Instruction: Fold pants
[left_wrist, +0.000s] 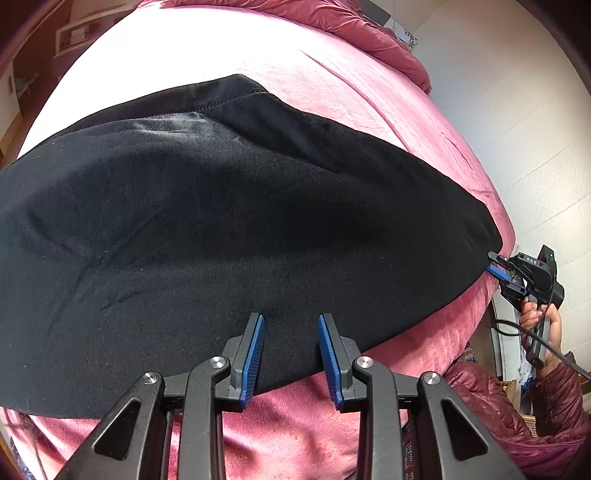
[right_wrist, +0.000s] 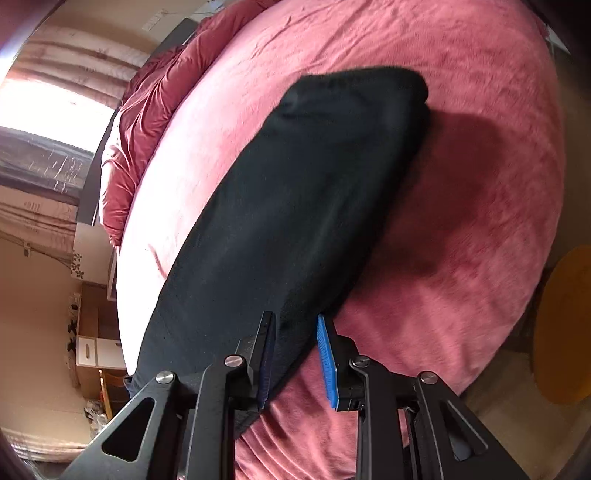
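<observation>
Black pants (left_wrist: 229, 221) lie folded lengthwise on a pink bed cover (left_wrist: 388, 110). In the right wrist view the pants (right_wrist: 295, 206) run away from me as a long dark strip. My left gripper (left_wrist: 291, 332) is open, its blue pads over the near edge of the pants. My right gripper (right_wrist: 295, 332) is open, with the end of the pants between its fingers. It also shows in the left wrist view (left_wrist: 496, 264) at the right end of the pants.
A bunched crimson duvet (left_wrist: 369, 33) lies at the head of the bed, also in the right wrist view (right_wrist: 147, 122). A yellow round object (right_wrist: 565, 325) sits on the floor to the right. Boxes and a window are at the left.
</observation>
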